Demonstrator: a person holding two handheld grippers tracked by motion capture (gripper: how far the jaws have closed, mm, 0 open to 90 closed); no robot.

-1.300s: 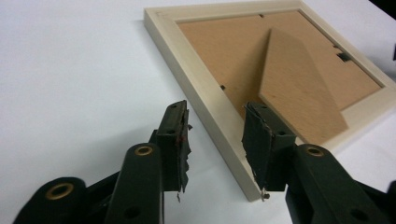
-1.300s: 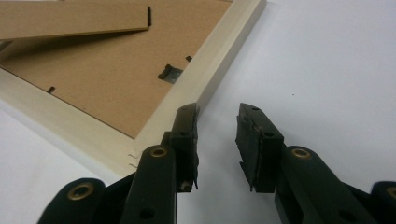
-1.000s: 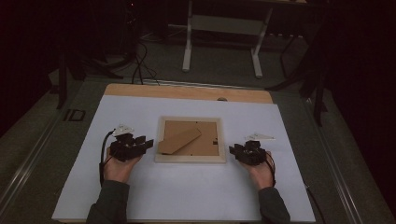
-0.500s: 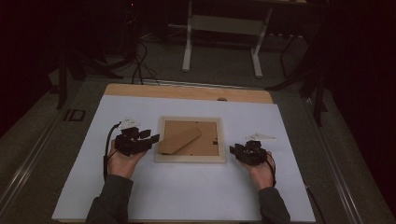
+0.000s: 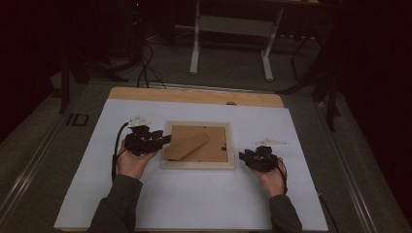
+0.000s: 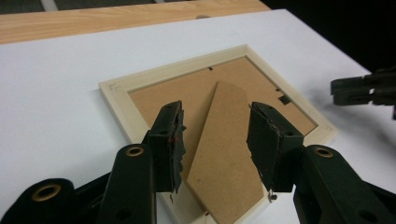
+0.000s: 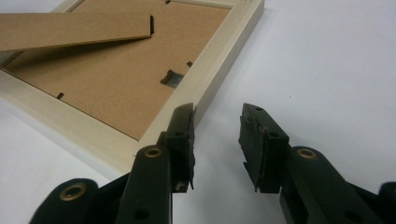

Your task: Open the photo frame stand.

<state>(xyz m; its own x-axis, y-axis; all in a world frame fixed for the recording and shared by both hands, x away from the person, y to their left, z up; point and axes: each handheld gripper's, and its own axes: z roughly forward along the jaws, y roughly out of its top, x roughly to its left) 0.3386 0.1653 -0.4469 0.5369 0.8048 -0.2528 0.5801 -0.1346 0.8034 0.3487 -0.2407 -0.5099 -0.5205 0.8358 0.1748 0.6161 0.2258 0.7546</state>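
Frame (image 5: pixel 198 144) lies back-up at mat centre, easel stand (image 5: pixel 187 143) exposed for access. Left gripper (image 5: pixel 163 140) hovers over its left edge, jaws spread astride the stand, gripping nothing. Right gripper (image 5: pixel 244 158) waits beside the right rail, jaws spread, empty, likely to brace.

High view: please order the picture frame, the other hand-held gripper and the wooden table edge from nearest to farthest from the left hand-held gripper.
From the left hand-held gripper:
1. Picture frame, lying back side up directly beside it, at the table's middle.
2. Wooden table edge, along the far side of the white sheet.
3. Right hand-held gripper, beyond the frame's opposite side.
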